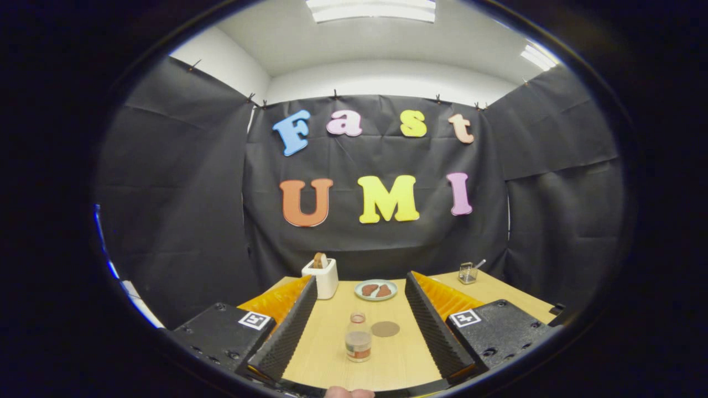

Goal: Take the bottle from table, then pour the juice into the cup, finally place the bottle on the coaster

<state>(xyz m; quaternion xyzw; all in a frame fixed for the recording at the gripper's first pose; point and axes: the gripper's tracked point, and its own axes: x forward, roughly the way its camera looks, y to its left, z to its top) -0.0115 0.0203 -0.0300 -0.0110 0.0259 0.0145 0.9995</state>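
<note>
Ahead, the wide-open, empty claw [359, 326] frames the bottle [358, 338], coaster [385, 329] just beside, plate [376, 289] and toaster [321, 278] beyond.

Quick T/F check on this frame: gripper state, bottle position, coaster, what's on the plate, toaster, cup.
1. The gripper is shut on the bottle. False: its fingers stand wide open, the bottle upright on the table between them, untouched.
2. The round brown coaster lies just beside the bottle, bare. True.
3. The bottle already stands on the coaster. False: it stands on the table next to it.
4. The plate beyond the coaster holds brown pieces of food. True.
5. The white toaster has nothing in its slot. False: a slice sticks out of the top.
6. A small glass cup stands beyond the fingers. True.
</note>
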